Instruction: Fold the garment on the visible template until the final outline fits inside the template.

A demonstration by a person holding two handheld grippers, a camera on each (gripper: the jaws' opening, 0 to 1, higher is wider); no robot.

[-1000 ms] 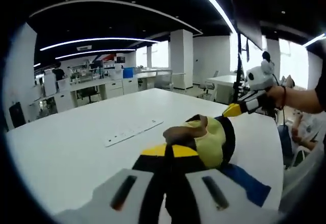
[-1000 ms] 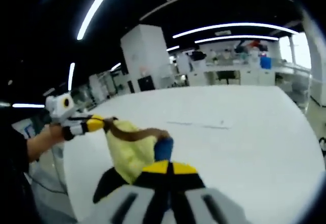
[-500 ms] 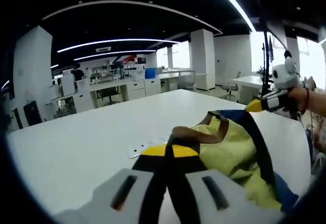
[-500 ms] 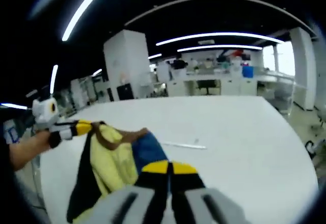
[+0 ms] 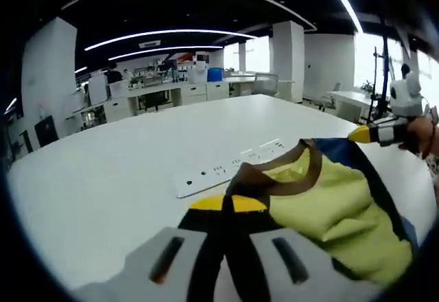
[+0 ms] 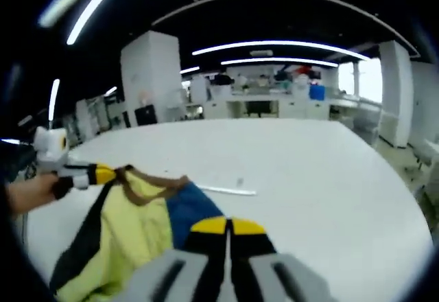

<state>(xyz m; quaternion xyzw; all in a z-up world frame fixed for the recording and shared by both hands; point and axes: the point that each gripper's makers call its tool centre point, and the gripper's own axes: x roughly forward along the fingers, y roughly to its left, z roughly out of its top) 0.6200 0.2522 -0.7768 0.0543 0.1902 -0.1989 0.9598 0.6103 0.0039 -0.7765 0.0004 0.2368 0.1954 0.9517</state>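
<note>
A yellow garment (image 5: 329, 213) with a brown collar, black side stripes and a blue panel is stretched in the air between both grippers over a white table (image 5: 103, 171). My left gripper (image 5: 230, 202) is shut on the brown collar edge. In the right gripper view the same garment (image 6: 130, 226) hangs to the left, and my right gripper (image 6: 228, 225) is shut on its blue part. The right gripper (image 5: 374, 134) appears at the far right of the left gripper view, the left gripper (image 6: 96, 173) at the left of the right gripper view, each held by a hand.
A long white strip with small dark marks (image 5: 226, 168) lies flat on the table beyond the garment; it is also the thin strip (image 6: 223, 190) in the right gripper view. Desks, pillars and office equipment stand far behind the table.
The garment has been spread wider between the two grippers, from a bunched lump to a stretched sheet. Both hands have moved apart and lower toward the table.
</note>
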